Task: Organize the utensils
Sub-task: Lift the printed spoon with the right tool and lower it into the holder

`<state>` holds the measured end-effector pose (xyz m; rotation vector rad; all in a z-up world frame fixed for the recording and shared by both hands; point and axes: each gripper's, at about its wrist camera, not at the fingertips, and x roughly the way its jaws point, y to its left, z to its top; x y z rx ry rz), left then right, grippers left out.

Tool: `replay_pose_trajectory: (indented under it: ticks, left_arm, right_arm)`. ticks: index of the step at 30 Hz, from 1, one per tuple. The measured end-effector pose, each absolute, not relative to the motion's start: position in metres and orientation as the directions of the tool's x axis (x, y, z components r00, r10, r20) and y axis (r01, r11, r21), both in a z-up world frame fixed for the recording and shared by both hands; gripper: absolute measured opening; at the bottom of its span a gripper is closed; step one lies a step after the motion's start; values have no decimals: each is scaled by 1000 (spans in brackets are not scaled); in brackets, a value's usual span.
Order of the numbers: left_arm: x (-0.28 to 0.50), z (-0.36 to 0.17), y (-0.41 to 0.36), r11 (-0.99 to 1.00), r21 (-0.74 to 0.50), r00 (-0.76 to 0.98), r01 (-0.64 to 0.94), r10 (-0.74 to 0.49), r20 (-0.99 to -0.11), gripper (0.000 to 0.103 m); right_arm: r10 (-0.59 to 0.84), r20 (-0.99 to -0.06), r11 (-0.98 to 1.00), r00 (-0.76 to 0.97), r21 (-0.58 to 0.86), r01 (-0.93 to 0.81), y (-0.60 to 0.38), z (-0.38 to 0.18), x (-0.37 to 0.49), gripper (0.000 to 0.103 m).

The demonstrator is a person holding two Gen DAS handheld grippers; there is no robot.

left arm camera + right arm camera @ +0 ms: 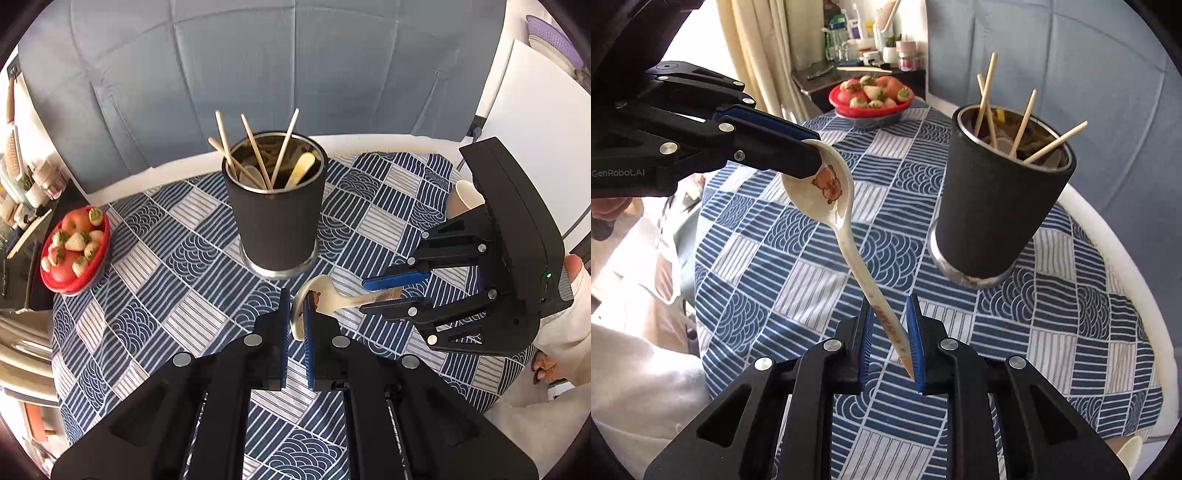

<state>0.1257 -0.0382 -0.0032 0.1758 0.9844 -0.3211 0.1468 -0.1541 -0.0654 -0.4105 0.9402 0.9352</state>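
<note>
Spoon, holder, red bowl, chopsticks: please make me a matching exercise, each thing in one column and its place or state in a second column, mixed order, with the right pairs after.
Things:
1. spoon
2. black holder
3. red bowl
4. chopsticks

Places or states:
A. stands upright on the blue patterned cloth
B. lean out of the holder's open top
C. in the air, bowl end pinched by the left gripper, handle between the open fingers of the right gripper
D. at the table's edge, filled with fruit

Pairs: 1-C, 2-A, 3-D, 4-B
</note>
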Motion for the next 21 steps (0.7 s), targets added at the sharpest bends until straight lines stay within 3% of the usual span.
replay_pose_trajectory:
  ticks: [21]
  left_arm:
    - [180, 100, -39, 921, 91, 644, 380, -193, -740, 8]
  right_arm:
    - [591, -714, 601, 376, 78, -796, -135, 13, 214, 13]
